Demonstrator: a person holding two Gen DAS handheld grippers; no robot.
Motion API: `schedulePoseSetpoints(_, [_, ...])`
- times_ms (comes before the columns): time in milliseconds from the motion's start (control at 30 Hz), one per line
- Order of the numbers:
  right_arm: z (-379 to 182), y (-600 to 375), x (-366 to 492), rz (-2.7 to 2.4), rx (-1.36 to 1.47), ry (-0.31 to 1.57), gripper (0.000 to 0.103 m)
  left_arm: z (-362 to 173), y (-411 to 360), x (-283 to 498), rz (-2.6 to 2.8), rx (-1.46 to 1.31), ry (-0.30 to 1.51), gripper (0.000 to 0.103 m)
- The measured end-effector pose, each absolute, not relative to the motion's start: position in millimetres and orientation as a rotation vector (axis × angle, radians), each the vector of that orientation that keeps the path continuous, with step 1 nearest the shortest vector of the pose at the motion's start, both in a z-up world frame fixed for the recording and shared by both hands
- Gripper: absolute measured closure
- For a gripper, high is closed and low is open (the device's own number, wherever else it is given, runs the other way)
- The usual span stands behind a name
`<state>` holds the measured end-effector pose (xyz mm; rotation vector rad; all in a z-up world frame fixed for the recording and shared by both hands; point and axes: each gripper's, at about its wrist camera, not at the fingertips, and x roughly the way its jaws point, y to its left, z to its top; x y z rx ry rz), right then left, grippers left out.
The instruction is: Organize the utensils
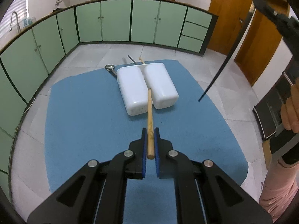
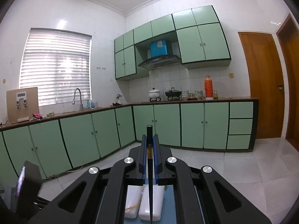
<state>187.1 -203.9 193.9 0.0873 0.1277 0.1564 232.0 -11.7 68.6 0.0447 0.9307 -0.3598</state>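
— Holding a wooden chopstick (image 1: pixel 150 119) in my left gripper (image 1: pixel 150 130) right now; the blue pads are pressed against its thick end, and the thin end points toward the white holder (image 1: pixel 147 85).

— Where does that holder sit?

— It lies on its side on the blue mat (image 1: pixel 84 112), bottoms of its two compartments turned toward me. My chopstick's tip lies over the groove between the two compartments. I cannot tell whether it touches the plastic.

— Anything already in there?

— Handles stick out of the far, open end: a metal utensil (image 1: pixel 110 69) on the left, plus a dark handle (image 1: pixel 131 58) and a pale wooden one (image 1: pixel 141 60) beyond the rim. Which compartment each belongs to, I cannot tell.

— And your other hand?

— My right gripper (image 2: pixel 149 140) is clamped on a black chopstick (image 2: pixel 150 177). From its own camera the stick runs straight between the pads, its blunt end poking out ahead and its thin point hanging down toward the holder (image 2: pixel 149 205) below. From the left camera I see that same black stick (image 1: pixel 214 78) slanting down at the right, its tip in the air, well apart from the holder, with the right hand (image 1: pixel 291 112) gripping the handle at the edge.

— Surroundings?

— Green cabinets (image 2: pixel 168 123) along the wall, pale tiled floor (image 1: pixel 186 54) under the mat.
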Motion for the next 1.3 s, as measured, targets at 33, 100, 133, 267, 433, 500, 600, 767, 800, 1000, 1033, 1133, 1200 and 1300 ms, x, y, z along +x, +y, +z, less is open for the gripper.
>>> schedulePoseSetpoints(33, [191,-205,189,0.155,0.086,0.139,0.097,68,-10,231,-0.364,0.038,0.925,0.097])
schedulePoseSetpoints(100, [186,-206,192,0.15,0.087,0.159,0.097,65,-7,226,-0.368,0.033,0.91,0.097])
schedulePoseSetpoints(133, [183,-207,194,0.152,0.09,0.172,0.097,63,-6,223,-0.372,0.027,0.905,0.097])
schedulePoseSetpoints(267, [163,-212,199,0.155,0.103,0.22,0.097,50,-1,215,-0.386,0.003,0.902,0.097])
schedulePoseSetpoints(433, [137,-210,197,0.171,0.078,0.224,0.097,29,6,202,-0.404,-0.034,0.899,0.097])
schedulePoseSetpoints(500, [127,-205,195,0.168,0.052,0.229,0.097,18,5,197,-0.404,-0.041,0.908,0.097])
schedulePoseSetpoints(600, [109,-201,189,0.177,0.043,0.256,0.097,5,4,191,-0.407,-0.055,0.92,0.097])
schedulePoseSetpoints(767, [96,-201,161,0.179,0.043,0.221,0.096,-14,4,182,-0.401,-0.075,0.931,0.097])
schedulePoseSetpoints(800, [95,-200,155,0.181,0.04,0.218,0.096,-17,3,180,-0.394,-0.079,0.929,0.097])
schedulePoseSetpoints(1000, [98,-199,142,0.198,0.023,0.236,0.096,-26,-2,171,-0.383,-0.085,0.927,0.097])
schedulePoseSetpoints(1033, [97,-198,139,0.2,0.015,0.238,0.096,-26,-2,169,-0.385,-0.087,0.928,0.097])
schedulePoseSetpoints(1133, [96,-199,128,0.209,0.007,0.243,0.096,-26,-4,162,-0.379,-0.066,0.92,0.096])
schedulePoseSetpoints(1200, [95,-200,122,0.213,0.007,0.247,0.096,-26,-4,161,-0.379,-0.063,0.919,0.095])
schedulePoseSetpoints(1300, [89,-201,105,0.217,-0.004,0.249,0.096,-28,-5,155,-0.377,-0.063,0.918,0.081])
